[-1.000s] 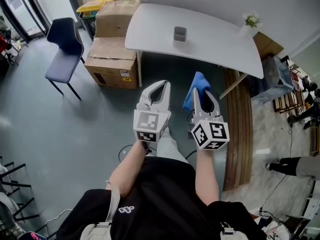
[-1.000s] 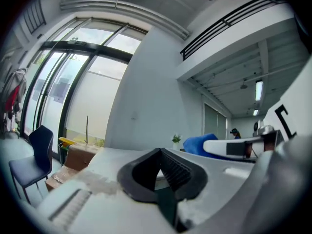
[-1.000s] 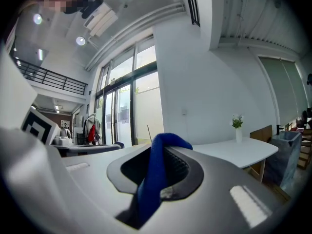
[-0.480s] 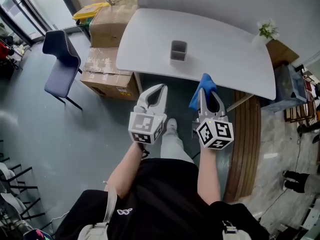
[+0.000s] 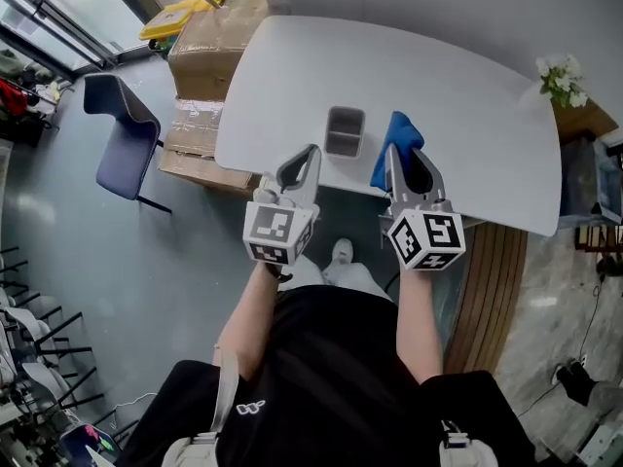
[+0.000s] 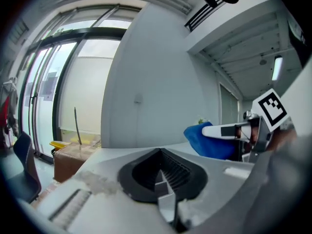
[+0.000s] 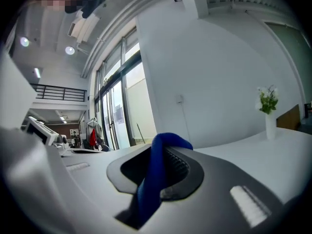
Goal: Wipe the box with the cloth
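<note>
Wiping is not yet under way, judging by how things are lying. The right hand-held gripper point(image 5: 407, 160) is clamping down on the blue cloth point(image 5: 393, 144). Its own view is showing the fabric running up between the closed jaws and bunching over their tips. The left hand-held gripper point(image 5: 308, 158) is holding nothing, its jaws resting together with no gap between them.

Both are hovering at the near edge of the white surface point(image 5: 467, 115). The small grey box point(image 5: 344, 130) is sitting just ahead of them — slightly to the right of the left hand-held gripper's tips and just to the left of the cloth. Cloth and box are looking close but apart, so no stroke appears to have been made. The whole job of bringing the cloth onto the box and rubbing its faces seems to be remaining.

The box is standing open-topped, showing a grey inside with nothing I can make out in it. Well beyond the left hand-held gripper, off the surface, brown cardboard cartons point(image 5: 200, 37) are standing taped shut on the floor. Far to the right of the right hand-held gripper, a white vase point(image 5: 560, 76) is holding a small sprig of flowers.
</note>
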`<control>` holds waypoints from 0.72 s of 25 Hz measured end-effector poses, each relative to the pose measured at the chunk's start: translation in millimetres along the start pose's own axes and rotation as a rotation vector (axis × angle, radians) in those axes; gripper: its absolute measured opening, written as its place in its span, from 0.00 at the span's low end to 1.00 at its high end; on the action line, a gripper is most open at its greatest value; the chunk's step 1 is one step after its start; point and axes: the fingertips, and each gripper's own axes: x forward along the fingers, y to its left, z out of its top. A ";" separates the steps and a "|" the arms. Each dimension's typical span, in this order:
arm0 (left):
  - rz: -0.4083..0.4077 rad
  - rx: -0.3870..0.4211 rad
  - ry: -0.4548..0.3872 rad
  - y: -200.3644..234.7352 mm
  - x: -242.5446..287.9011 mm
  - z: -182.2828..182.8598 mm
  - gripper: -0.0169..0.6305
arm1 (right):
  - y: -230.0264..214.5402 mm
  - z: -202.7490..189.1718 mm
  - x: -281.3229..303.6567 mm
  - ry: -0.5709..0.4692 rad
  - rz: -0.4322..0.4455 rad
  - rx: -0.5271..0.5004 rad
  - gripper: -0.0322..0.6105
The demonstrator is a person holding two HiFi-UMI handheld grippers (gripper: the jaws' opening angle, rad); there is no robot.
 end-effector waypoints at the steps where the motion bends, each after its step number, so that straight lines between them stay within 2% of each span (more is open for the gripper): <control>1: 0.000 0.017 0.023 2.5 6.2 -4.3 0.03 | -0.9 -2.3 6.2 0.010 0.013 -0.001 0.14; 4: -0.050 0.083 0.085 6.1 24.0 -12.8 0.03 | -3.4 -1.5 25.0 0.023 0.033 -0.001 0.14; 9: -0.173 0.259 0.189 7.3 51.8 -21.2 0.03 | -12.8 4.0 43.5 0.026 0.021 0.002 0.13; 14: -0.274 0.335 0.321 7.7 77.3 -52.5 0.03 | -23.1 3.8 51.9 0.039 0.015 0.014 0.14; 18: -0.342 0.429 0.414 5.3 94.6 -74.8 0.03 | -36.3 -1.7 54.4 0.057 -0.016 0.010 0.13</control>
